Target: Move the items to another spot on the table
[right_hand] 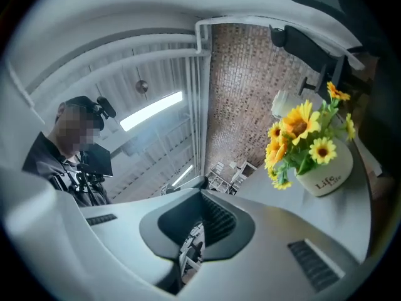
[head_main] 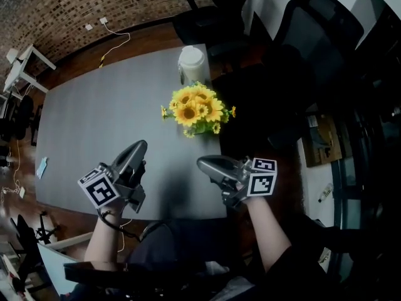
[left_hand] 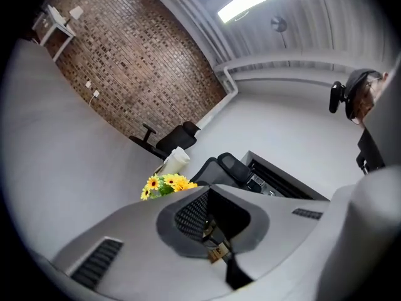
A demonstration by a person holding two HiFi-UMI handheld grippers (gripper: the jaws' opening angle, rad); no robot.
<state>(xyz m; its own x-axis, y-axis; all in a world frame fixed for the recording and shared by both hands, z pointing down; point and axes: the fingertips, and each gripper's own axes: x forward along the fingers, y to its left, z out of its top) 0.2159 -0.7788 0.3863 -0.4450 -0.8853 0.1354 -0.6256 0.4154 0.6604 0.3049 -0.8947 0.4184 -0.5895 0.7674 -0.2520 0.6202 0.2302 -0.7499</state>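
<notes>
A white pot of yellow sunflowers (head_main: 194, 111) stands on the grey table (head_main: 94, 124) toward its right side. A white lidded cup (head_main: 191, 63) sits just behind it at the far edge. My left gripper (head_main: 139, 146) hovers over the near part of the table, left of the flowers, jaws shut and empty. My right gripper (head_main: 202, 163) hangs near the front right edge, just in front of the flowers, also shut with nothing in it. In the left gripper view the closed left gripper (left_hand: 208, 188) points toward the sunflowers (left_hand: 164, 185) and cup (left_hand: 175, 160). The right gripper (right_hand: 200, 193) view shows the flower pot (right_hand: 322, 174) close at the right.
A small blue item (head_main: 42, 167) lies at the table's left edge. Black office chairs (head_main: 200, 17) stand beyond the far and right sides. A white desk (head_main: 22, 64) and a floor cable (head_main: 116, 42) lie by the brick wall. A person (right_hand: 69, 143) shows in the right gripper view.
</notes>
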